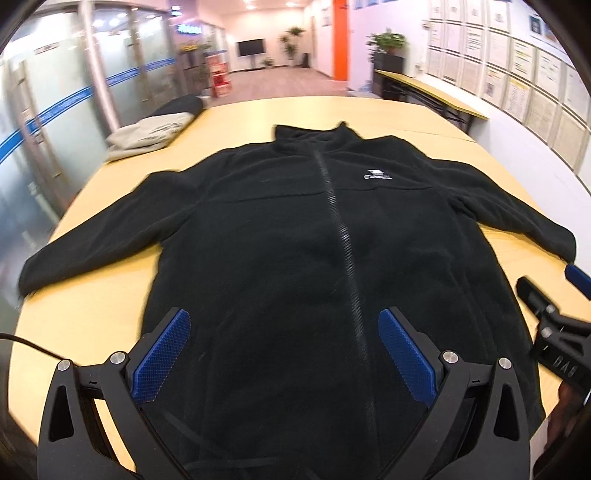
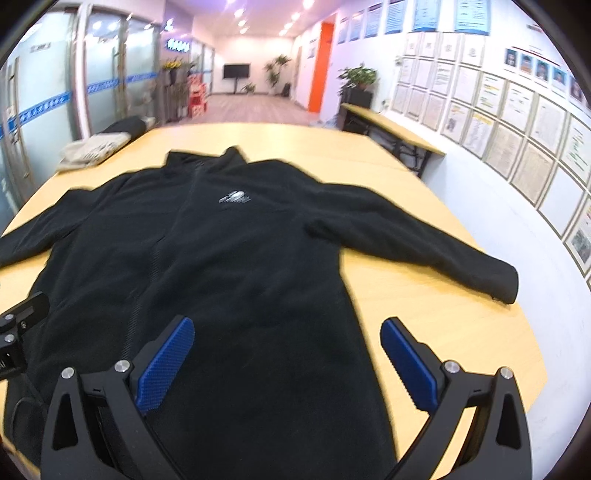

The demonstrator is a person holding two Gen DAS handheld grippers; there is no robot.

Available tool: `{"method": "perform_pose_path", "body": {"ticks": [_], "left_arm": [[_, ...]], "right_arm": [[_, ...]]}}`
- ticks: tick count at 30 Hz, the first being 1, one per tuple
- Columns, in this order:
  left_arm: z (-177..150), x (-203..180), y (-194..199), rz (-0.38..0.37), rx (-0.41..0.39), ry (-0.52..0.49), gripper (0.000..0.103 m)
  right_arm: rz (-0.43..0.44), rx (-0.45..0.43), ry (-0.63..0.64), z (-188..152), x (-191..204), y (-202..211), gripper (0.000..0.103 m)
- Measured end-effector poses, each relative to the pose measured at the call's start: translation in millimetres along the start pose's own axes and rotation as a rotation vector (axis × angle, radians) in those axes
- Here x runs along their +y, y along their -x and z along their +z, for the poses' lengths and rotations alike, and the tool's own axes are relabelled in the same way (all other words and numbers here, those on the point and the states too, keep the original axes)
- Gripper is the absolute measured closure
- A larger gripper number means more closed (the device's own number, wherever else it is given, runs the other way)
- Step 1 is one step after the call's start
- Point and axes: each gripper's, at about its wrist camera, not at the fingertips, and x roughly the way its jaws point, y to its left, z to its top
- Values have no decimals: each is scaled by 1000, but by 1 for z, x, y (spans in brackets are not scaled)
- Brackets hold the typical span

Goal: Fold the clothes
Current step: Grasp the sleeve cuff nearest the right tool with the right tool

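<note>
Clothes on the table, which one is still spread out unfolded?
The black zip jacket, sleeves stretched wide. The beige garment at the far-left table edge is folded.

The scene was brightly lit by ceiling lights (image 2: 295, 15); edges were bent by fisheye distortion, and motion blur was seen throughout.

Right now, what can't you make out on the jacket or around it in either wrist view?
- Black jacket hem: both views, hidden behind the open left gripper and right gripper.
- Chest logo: motion-blurred, unreadable in both views.
- Left sleeve cuff: cut off by right wrist view's edge.
- Folded beige garment: type unclear, small and blurred.
</note>
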Motion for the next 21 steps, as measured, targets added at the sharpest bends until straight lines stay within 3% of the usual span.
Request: {"method": "perform_pose_path", "body": {"ticks": [2, 9, 16, 21], "left_arm": [[14, -7, -16, -25, -3, -27, 0], [70, -52, -76, -153, -41, -125, 0], [118, -117, -145, -296, -19, -262, 0], [152, -170, -188, -372, -5, -351, 0]], "right_arm": [[-4, -25, -26, 27, -52, -28, 0], [-57, -120, -115, 98, -175, -95, 0], [-174, -118, -255, 131, -284, -165, 0], [-253, 5, -409, 154, -357, -237, 0]]}}
